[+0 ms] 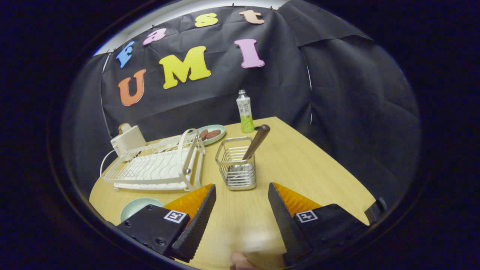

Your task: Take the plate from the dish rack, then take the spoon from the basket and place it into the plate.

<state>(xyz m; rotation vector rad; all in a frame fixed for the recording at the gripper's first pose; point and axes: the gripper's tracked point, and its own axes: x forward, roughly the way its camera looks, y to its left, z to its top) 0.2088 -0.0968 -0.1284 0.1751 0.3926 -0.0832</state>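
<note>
Hovering over the table (300,168), the gripper (242,195) has its fingers spread wide, nothing between them, only bare wood showing in the gap. Just ahead of the fingers, a wire basket (237,165) stands upright; the spoon (256,142) leans in it, dark handle sticking up and tilted to the right, bowl end down inside. Left of the basket sits a white dish rack (157,167), no dishes in its slots as far as visible. A pale green plate (137,207) lies flat on the table in front of the rack, just beside the left finger and partly hidden behind it. Beyond the rack, a white toaster (128,140) with bread poking out of the top. Beyond the basket, a second plate (212,134) holds two brown food pieces, cannot tell what. A bottle (245,111) with a green label stands upright beside that plate, near the table's far edge. A fingertip (240,260) of the person shows low between the fingers, blurred. Black cloth wall behind everything.
</note>
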